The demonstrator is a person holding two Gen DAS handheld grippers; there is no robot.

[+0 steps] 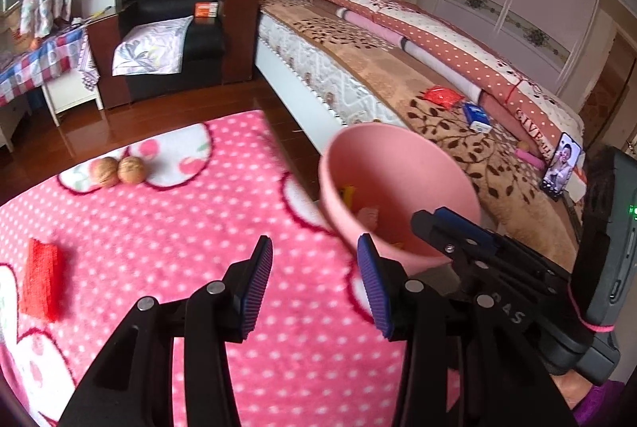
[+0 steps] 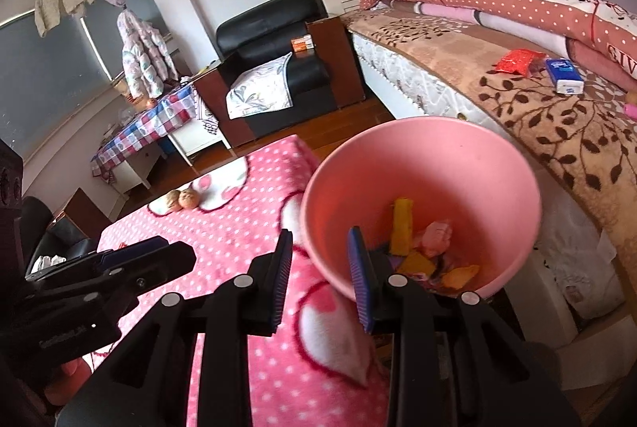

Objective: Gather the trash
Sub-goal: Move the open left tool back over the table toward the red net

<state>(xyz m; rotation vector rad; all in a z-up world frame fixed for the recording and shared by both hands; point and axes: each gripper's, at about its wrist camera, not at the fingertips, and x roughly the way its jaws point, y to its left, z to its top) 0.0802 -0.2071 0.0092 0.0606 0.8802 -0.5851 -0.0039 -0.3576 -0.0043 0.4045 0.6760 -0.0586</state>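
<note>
A pink bin (image 2: 438, 164) stands off the right edge of the table with the pink dotted blanket (image 1: 159, 228); yellow and pink scraps (image 2: 402, 228) lie in its bottom. My right gripper (image 2: 319, 240) hovers in front of the bin's near rim, jaws apart and empty; in the left wrist view the right gripper (image 1: 446, 224) reaches over that rim. My left gripper (image 1: 314, 248) hangs open over the blanket just left of the bin, holding nothing. A red ribbed piece (image 1: 42, 279) lies on the blanket at far left. Two walnuts (image 1: 117, 170) sit near the blanket's far edge.
A bed (image 1: 358, 69) runs along the right, bearing a red packet (image 1: 440, 94), a blue tissue pack (image 1: 477, 116) and a propped phone (image 1: 561, 164). A black armchair (image 1: 175, 21) and a checked-cloth side table (image 1: 36, 69) stand beyond the wooden floor (image 1: 139, 116).
</note>
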